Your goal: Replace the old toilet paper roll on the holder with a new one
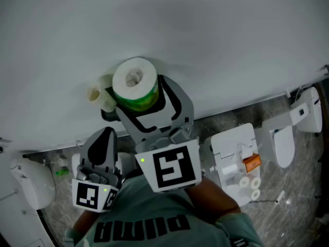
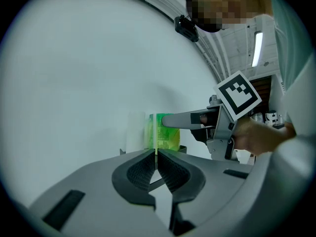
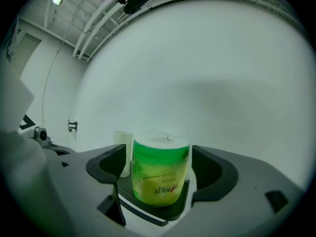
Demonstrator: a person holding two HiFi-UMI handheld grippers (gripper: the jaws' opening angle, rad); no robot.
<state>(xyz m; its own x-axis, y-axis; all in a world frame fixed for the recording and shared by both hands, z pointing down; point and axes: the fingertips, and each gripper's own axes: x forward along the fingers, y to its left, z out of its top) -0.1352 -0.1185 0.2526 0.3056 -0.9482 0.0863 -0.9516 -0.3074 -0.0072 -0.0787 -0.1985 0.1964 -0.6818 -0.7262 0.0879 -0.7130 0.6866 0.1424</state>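
Observation:
A new toilet paper roll in a green wrapper stands upright on a black holder bracket against the white wall. My right gripper reaches level around it. Its jaws stand wide on either side of the roll, with a gap at each pad, so it is open. A pale empty tube stands just left of the roll and shows in the right gripper view as well. My left gripper hangs back to the lower left, shut with nothing in it. From there the green roll shows beyond its tips.
A white toilet stands on the speckled floor at the right. Nearer is a white box with an orange item and small white rolls. Another white fixture is at the lower left. The wall fills the top.

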